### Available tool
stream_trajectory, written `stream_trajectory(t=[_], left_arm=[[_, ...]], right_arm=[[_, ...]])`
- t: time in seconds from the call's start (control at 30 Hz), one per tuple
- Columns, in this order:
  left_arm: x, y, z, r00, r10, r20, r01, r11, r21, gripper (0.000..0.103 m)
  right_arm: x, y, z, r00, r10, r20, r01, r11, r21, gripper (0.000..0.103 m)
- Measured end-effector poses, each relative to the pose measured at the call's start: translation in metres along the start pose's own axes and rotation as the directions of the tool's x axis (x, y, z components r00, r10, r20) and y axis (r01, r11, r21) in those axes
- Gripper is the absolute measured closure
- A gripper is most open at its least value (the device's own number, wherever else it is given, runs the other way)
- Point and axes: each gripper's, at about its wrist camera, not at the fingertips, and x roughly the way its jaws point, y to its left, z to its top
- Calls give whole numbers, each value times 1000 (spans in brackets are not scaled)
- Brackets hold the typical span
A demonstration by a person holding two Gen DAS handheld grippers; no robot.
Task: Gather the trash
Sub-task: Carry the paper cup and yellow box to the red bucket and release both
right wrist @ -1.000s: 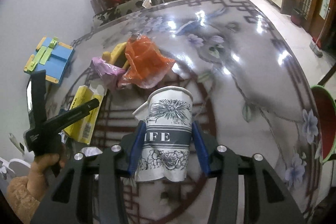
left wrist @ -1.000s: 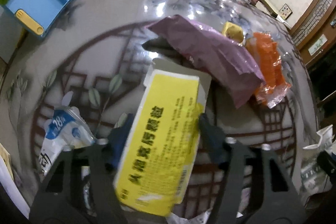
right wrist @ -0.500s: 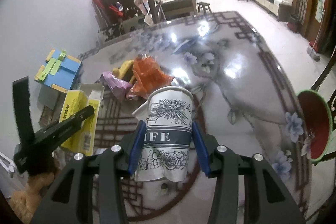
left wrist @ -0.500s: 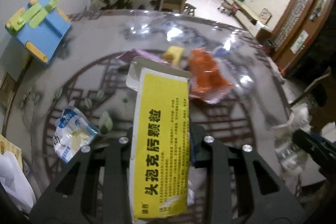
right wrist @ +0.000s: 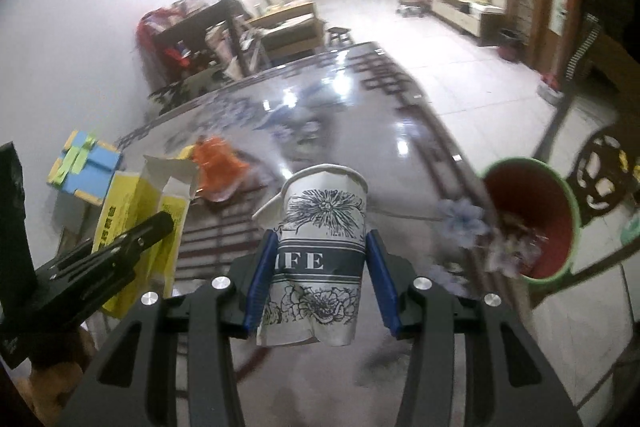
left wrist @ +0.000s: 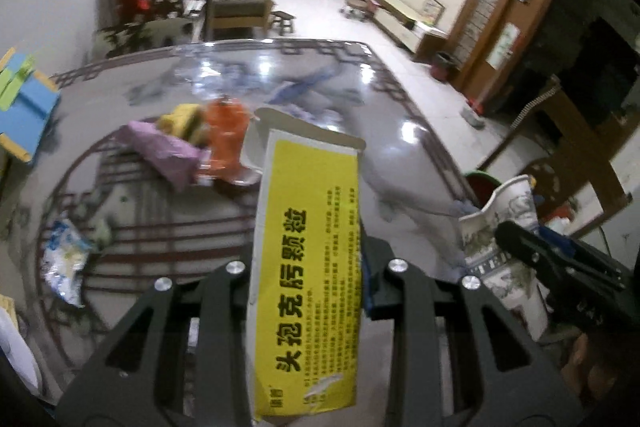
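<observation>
Wall and table edge bound the far left, where we see a blue folding case point(left wrist: 24, 115) lying at the rim of the glossy patterned table point(left wrist: 404, 131). Near that edge a crumpled blue-and-white wrapper point(left wrist: 64, 259) lies flat, and further in a purple pouch point(left wrist: 166, 151), a yellow scrap point(left wrist: 180, 115) and an orange wrapper point(left wrist: 224, 135) sit bunched together, touching. We hold the left gripper point(left wrist: 308, 259) clamped on a yellow box point(left wrist: 308, 259), its open flap pointing away from us, lifted clear of the tabletop. Beyond the wrappers the far half of the table is bare and reflective up to its dark border. To the right, we hold the right gripper point(right wrist: 320, 263) closed on a printed paper cup point(right wrist: 320, 227), squeezed at mid-height, also off the surface. Past the right table edge stands a red bin with a green rim point(right wrist: 532, 211), its mouth facing up, with tiled floor behind it.
</observation>
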Motion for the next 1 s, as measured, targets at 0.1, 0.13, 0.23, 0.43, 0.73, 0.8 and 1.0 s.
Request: stream_trajectory(t=[0.1, 0.13, 0.23, 0.43, 0.73, 0.8, 1.0], left_arm=[[3, -27, 1, 1000, -21, -7, 22, 999, 32, 72], [4, -36, 1, 1000, -31, -7, 31, 999, 40, 72], [7, -70, 5, 999, -49, -2, 49, 996, 72, 72], [28, -130, 12, 997, -68, -21, 70, 992, 104, 72], [83, -221, 22, 987, -138, -88, 150, 976, 159, 72], [96, -239, 25, 981, -159, -111, 176, 971, 163, 72], [132, -276, 30, 980, -132, -146, 164, 959, 230, 72]], right_arm=[[-12, -26, 1, 999, -27, 18, 27, 999, 19, 59], [-15, -34, 2, 999, -33, 23, 32, 999, 21, 59], [-22, -62, 7, 997, -66, 33, 66, 998, 0, 59], [-25, -129, 16, 994, -103, 19, 103, 994, 31, 59], [-21, -214, 32, 988, -152, 14, 150, 986, 79, 59], [-14, -232, 37, 987, -163, 5, 162, 983, 91, 59], [5, -271, 48, 982, -186, -16, 187, 976, 115, 59]])
